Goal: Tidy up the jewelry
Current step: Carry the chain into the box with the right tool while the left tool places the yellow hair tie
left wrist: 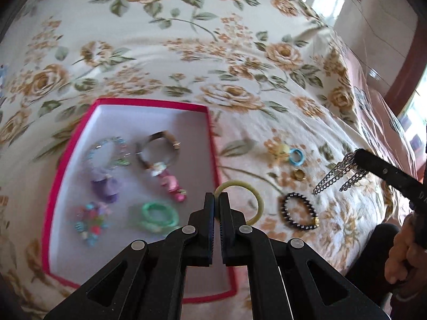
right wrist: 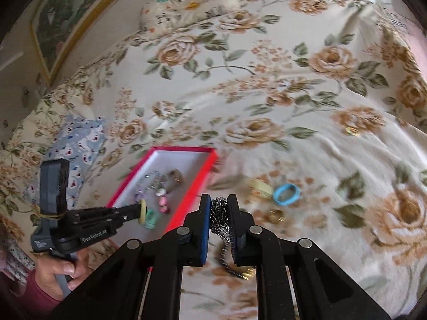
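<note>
A bed covered with a cream floral bedspread [left wrist: 186, 61] fills both views, and everything lies on it beyond the fingers. To the left of the left gripper [left wrist: 216, 200] sits the red-rimmed box [left wrist: 210, 138], its white floor holding a beaded bracelet, a silver bangle with a pink charm, a purple piece, a green coil and a many-coloured cluster — all blurred, so their details are hard to read. The left gripper's two fingers are pressed together on the rim of a pale yellow-green bangle [left wrist: 257, 200], whose ring arcs out to the right of the fingertips just past the box's near right edge; in the right wrist view the same bangle [right wrist: 143, 210] appears edge-on at the tip of that gripper [right wrist: 138, 209], above the box [right wrist: 186, 201]. The right gripper [right wrist: 219, 200] has its fingers nearly closed on a bunched silver-and-dark chain [right wrist: 220, 213], which fills the narrow gap between the pads and trails down below them to a gold end; from the left wrist view the chain [left wrist: 333, 178] hangs in two strands from that gripper's tip [left wrist: 355, 157]. Right of the left fingers a dark beaded bracelet [left wrist: 300, 212] lies on the cloth, and farther beyond it a small blue ring [left wrist: 295, 157], a yellowish ornament [left wrist: 279, 150] and a tiny gold ring [left wrist: 299, 174].
</note>
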Motion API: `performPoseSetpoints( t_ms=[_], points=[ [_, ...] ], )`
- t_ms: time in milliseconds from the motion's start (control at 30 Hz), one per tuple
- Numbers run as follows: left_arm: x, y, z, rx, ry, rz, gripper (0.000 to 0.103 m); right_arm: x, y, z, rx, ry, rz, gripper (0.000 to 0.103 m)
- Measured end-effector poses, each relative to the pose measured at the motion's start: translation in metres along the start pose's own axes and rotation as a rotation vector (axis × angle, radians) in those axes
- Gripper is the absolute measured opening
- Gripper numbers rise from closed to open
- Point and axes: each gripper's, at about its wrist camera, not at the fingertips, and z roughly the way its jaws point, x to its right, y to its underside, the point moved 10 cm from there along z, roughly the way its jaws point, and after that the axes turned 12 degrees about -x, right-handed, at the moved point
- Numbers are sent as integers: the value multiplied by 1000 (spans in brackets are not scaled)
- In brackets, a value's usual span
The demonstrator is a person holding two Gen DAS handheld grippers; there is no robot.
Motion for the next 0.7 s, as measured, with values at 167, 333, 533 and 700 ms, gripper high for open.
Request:
performPoseSetpoints(
  t_ms=[167,333,533,700],
  points=[
    [-22,8,-11,10,-20,-47,2,-33,-9,9,-2,-44,-49,12],
    [-42,17,-22,16,-43,-85,2,-69,-11,27,-29,-103,-95,12],
    [-67,27,-29,10,-70,-126,2,-108,-3,49,-73,-152,-158,12],
    [-86,34,-28,-2,-88,-160,2,-128,8,70,-119,-183,-183,12]
  ],
)
